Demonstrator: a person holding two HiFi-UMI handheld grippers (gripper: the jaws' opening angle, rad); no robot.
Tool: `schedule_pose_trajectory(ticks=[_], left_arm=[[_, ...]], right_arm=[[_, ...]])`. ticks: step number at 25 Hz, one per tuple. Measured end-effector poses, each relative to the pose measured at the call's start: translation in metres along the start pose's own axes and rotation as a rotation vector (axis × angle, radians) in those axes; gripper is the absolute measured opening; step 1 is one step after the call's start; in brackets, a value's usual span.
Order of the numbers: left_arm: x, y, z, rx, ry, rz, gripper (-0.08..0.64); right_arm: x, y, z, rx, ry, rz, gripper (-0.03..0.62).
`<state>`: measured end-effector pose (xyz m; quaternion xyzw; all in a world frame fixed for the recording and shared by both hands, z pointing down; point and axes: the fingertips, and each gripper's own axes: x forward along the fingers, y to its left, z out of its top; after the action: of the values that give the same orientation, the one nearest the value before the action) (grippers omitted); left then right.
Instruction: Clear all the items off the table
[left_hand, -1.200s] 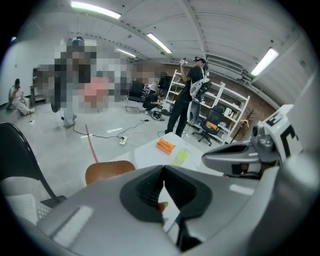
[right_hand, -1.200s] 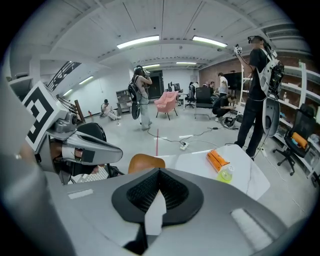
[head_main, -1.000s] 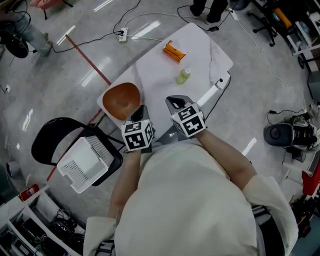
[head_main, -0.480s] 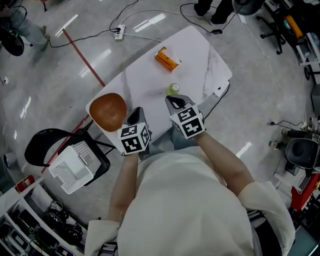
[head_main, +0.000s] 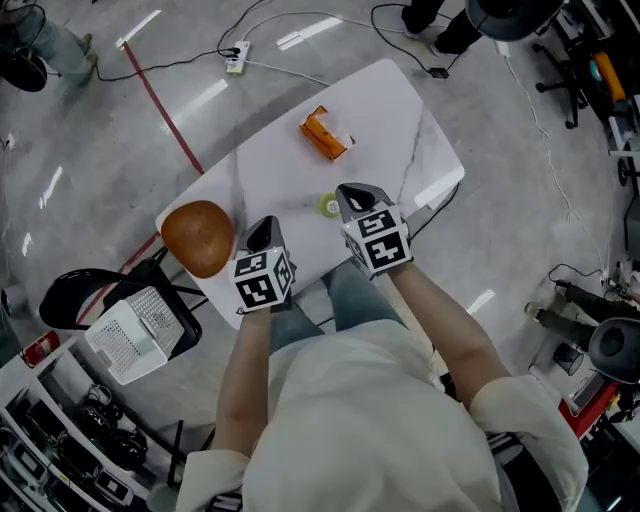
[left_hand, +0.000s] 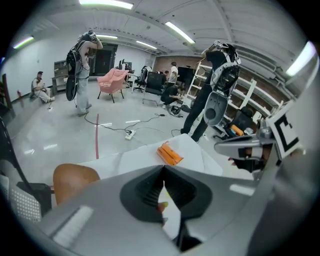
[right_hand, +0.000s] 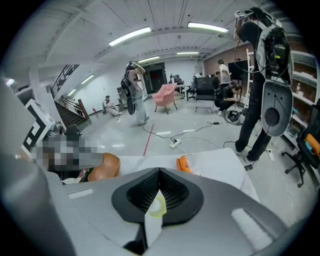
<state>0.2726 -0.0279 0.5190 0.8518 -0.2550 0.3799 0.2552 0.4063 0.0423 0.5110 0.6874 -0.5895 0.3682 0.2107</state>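
I count three things on my one white tabletop (head_main: 400, 110): one orange pack (head_main: 325, 134) at about 12 o'clock, one little green bottle (head_main: 329, 205) at about 6 o'clock, and one brown bowl (head_main: 198, 237) at about 8 o'clock. I have two grippers, a left gripper (head_main: 262, 233) and a right gripper (head_main: 353, 195). Off the tabletop, at about 7 o'clock, there is one black chair (head_main: 70, 295) with one white basket (head_main: 130, 335) on it.
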Motion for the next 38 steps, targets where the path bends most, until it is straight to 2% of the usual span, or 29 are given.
schedule_pose_trajectory(ticks=[7, 14, 28, 34, 38], left_arm=[[0.037, 0.000, 0.005, -0.073, 0.018, 0.060, 0.009], [0.066, 0.006, 0.000, -0.135, 0.038, 0.110, 0.009], [0.117, 0.024, -0.018, -0.160, 0.087, 0.130, 0.009], [0.134, 0.030, -0.029, -0.157, 0.104, 0.125, 0.009], [0.142, 0.033, -0.039, -0.170, 0.118, 0.126, 0.009]], right_arm=[[0.047, -0.044, 0.000, -0.032, 0.069, 0.033, 0.002], [0.099, -0.069, -0.015, -0.043, 0.133, 0.063, 0.078], [0.195, -0.119, -0.044, -0.009, 0.206, -0.002, 0.297], [0.231, -0.123, -0.059, -0.031, 0.247, 0.010, 0.409], [0.253, -0.124, -0.071, -0.051, 0.286, 0.028, 0.453]])
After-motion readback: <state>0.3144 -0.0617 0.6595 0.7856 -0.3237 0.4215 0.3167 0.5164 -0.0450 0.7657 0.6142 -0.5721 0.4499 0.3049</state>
